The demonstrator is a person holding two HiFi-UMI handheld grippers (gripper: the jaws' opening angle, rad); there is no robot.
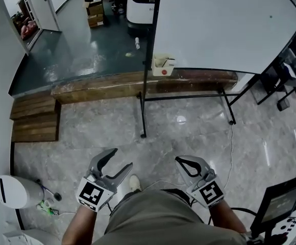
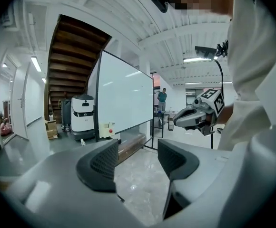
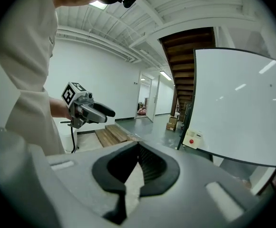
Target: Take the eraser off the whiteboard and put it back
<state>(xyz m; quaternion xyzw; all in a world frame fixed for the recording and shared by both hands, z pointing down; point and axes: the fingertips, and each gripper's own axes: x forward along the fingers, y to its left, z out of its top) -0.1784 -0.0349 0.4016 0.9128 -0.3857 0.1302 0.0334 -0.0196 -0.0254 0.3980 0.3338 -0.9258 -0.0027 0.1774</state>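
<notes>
The only markings we can make out are the black-and-white square codes on each gripper's marker cube (image 1: 93,194). The dark print on the white wheeled machine (image 2: 83,115) behind the whiteboard (image 1: 224,24) is too small to read.

The whiteboard is a smooth, glossy white panel in a thin black metal frame, standing on black tubular legs. The eraser (image 1: 163,65) sits at the board's lower left corner as we face it, against the frame. It is a cream, boxy plastic piece with a round red spot on its front.

Below the board's bottom edge runs a long step of worn brown wood (image 1: 112,83). On our side of the board the floor (image 1: 189,131) is polished grey, marble-patterned tile.

Both tongs hover well short of the whiteboard, over that tile. The left gripper (image 1: 121,158) stands wide, its ribbed black jaws apart with only floor showing between them. The right gripper (image 1: 181,160) is drawn narrow, its black jaws meeting at the tips and holding nothing. Both have matte grey moulded bodies.
</notes>
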